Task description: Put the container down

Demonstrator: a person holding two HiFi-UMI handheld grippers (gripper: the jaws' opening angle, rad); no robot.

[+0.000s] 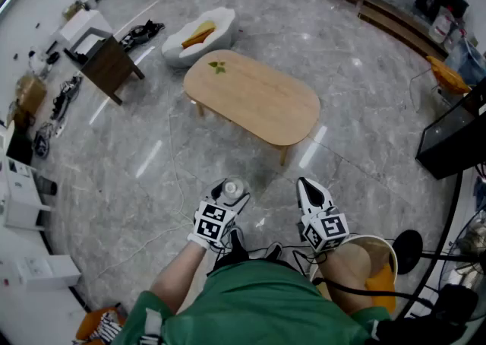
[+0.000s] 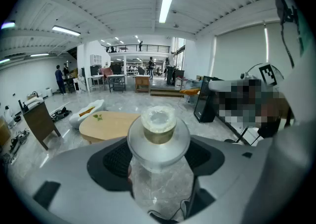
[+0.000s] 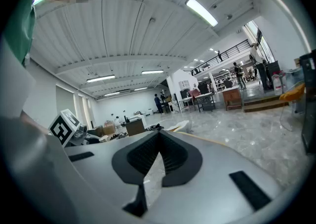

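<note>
Left tongs [image 2: 158, 144]: jaws spread wide, ribbed black pads clamped on one container [image 2: 159, 125], which is clear and round with broad flared collar and pale cap. Right tongs [image 3: 159, 138]: jaws together at tips, nothing between. Only head view shows both tongs side by side, with container held over glossy grey marble floor [image 1: 152, 161], short of one oval wooden worktop [image 1: 254, 96].

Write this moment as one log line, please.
left tongs: shut on container | right tongs: shut, empty | table: ahead, container not yet over it
</note>
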